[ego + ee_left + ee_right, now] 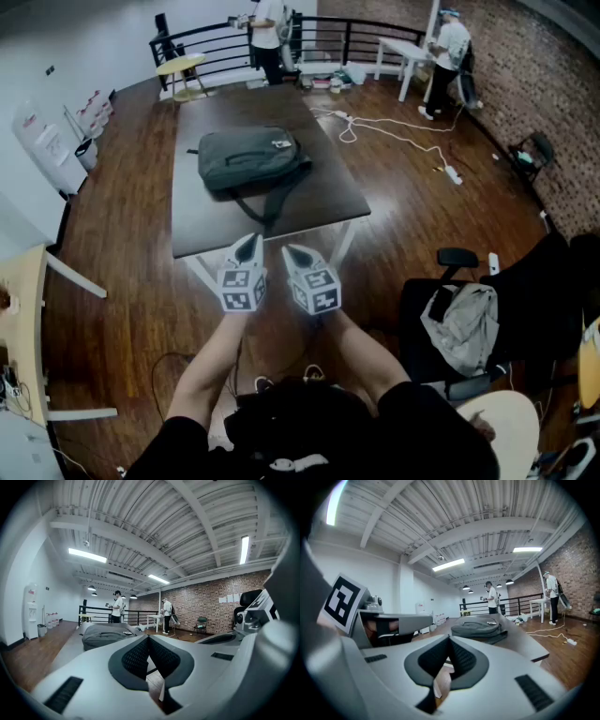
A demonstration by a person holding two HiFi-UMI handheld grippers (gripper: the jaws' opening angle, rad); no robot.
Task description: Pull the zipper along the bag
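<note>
The wood floor (122, 244) was the biggest thing, and a brick wall (534, 94) ran along its far right side. A dark table (323, 192) stood in the middle of the room. A black rail (366, 28) closed off the far end. One person (267, 33) stood at the rail, and another person (448, 56) stood by a white table (398, 47). A black chair (457, 255) with a gray coat (461, 323) on it stood at the right, close to the one who held the grippers.

The gray bag (248, 159) lay flat on the dark table, toward the far left part of the top.

Both grippers were held out in front, side by side, by the near edge of the dark table. They were apart from the bag and did not touch it. The left gripper (247, 244) had its jaws closed tight, pad against pad, with nothing between them. The right gripper (296, 253) was the same, with its jaws pressed together and holding nothing. Both pointed toward the bag and tipped a little down.

A strap (272, 202) ran from the bag toward the near edge of the table. A white cord (394, 127) lay on the floor past the table. A small light tag (280, 143) sat on top of the bag at its right end.
</note>
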